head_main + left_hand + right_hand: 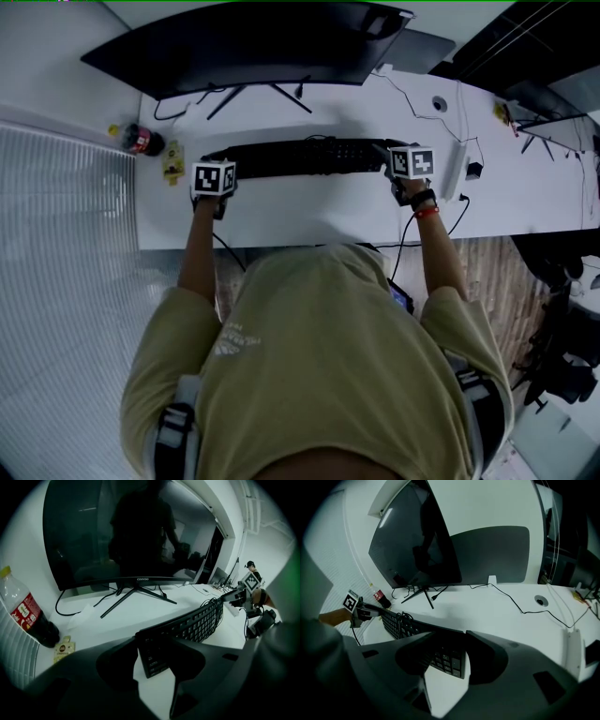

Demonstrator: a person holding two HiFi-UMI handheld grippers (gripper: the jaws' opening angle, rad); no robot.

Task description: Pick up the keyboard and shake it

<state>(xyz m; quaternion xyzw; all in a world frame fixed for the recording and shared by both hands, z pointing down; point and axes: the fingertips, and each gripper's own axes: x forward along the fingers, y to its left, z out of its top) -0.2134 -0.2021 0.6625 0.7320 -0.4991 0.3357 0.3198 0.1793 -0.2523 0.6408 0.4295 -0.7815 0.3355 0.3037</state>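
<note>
far left of the keyboard (pixel 300 157), a dark soda bottle (pixel 141 141) with a red label stands at the edge of the white desk (pixel 309 211), and a small yellow sachet (pixel 172 167) lies between the bottle and the keyboard's left end. the left gripper (pixel 155 654) has that left end between its jaws, which are closed against it from both sides. the black keyboard stretches across the desk between the two grippers, its keys tipped toward the person, with its cable (pixel 319 142) bunched on top near the middle; whether it rests on the desk or hangs just above it is not clear. behind the keyboard stands a wide curved monitor (pixel 253 47), dark, on thin splayed legs. the right gripper (pixel 446 660) clamps the keyboard's right end, its jaws pressing on the number-pad corner. just right of the keyboard lies a white power strip (pixel 455 169), and behind that a round cable hole (pixel 440 103) sits in the desk.
</note>
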